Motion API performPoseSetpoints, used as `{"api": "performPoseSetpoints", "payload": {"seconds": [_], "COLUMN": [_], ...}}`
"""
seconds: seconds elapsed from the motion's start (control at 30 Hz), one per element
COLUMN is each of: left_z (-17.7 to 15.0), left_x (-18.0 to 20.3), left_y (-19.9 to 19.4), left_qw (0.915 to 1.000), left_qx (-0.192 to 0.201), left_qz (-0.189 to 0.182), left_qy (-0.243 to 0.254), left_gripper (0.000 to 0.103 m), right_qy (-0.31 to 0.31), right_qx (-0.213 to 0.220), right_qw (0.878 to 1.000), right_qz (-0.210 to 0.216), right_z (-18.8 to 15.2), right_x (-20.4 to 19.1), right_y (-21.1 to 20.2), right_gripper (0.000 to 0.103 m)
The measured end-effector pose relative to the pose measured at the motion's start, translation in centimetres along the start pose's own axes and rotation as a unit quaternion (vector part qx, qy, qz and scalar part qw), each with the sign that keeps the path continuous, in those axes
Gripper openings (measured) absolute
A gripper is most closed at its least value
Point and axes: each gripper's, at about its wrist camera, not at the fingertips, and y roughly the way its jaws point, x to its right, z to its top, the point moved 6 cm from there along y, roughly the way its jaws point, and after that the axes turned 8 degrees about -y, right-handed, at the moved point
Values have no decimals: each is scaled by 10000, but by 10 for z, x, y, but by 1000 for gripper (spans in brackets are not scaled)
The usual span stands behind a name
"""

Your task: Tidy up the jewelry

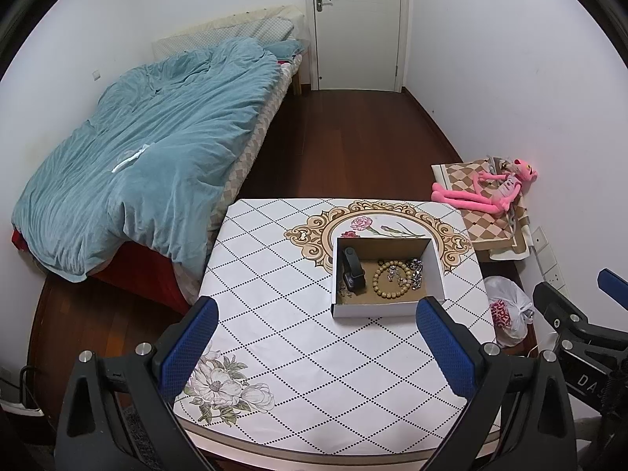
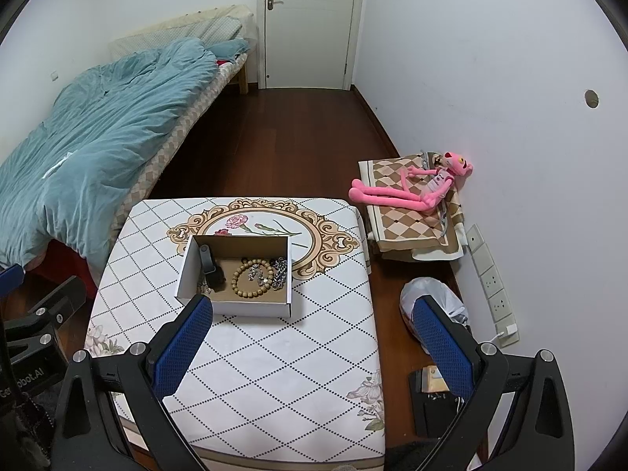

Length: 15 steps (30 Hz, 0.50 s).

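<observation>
A white cardboard box (image 1: 376, 309) with a brown inside stands on the patterned table (image 1: 282, 314). In it lie a black smartwatch (image 1: 352, 271), a wooden bead bracelet (image 1: 392, 278) and silver jewelry (image 1: 416, 272). The box (image 2: 251, 308), watch (image 2: 210, 269), bracelet (image 2: 253, 276) and silver jewelry (image 2: 279, 271) also show in the right wrist view. My left gripper (image 1: 316, 343) is open and empty above the table, short of the box. My right gripper (image 2: 312, 339) is open and empty, held over the table's right edge (image 2: 375, 314).
A bed with a blue duvet (image 1: 149, 157) lies to the left. A low stand with a pink plush toy (image 1: 490, 192) sits right of the table, a white plastic bag (image 1: 506, 310) below it. Wall sockets (image 2: 490, 282) line the right wall. A door (image 1: 355, 23) is at the back.
</observation>
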Motion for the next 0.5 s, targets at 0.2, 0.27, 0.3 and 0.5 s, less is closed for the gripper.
{"api": "performPoseSetpoints", "payload": {"seconds": [0.2,0.27,0.3,0.5], "left_z": [1,1,1,2], "left_x": [1,1,1,6], "left_y": [-2,-2,-2,-7], "left_qw": [10000,10000,10000,10000], "left_qx": [8,3,3,33], "left_qz": [11,11,9,-50], "left_qy": [-6,-6,-9,-17], "left_gripper": [103,103,103,103], "right_qy": [5,1,4,-2], "right_qx": [2,1,-1,2], "right_qw": [10000,10000,10000,10000], "right_qz": [7,7,12,5], "right_z": [0,0,0,0], "right_x": [0,0,0,0], "right_y": [0,0,0,0], "right_gripper": [103,103,103,103]}}
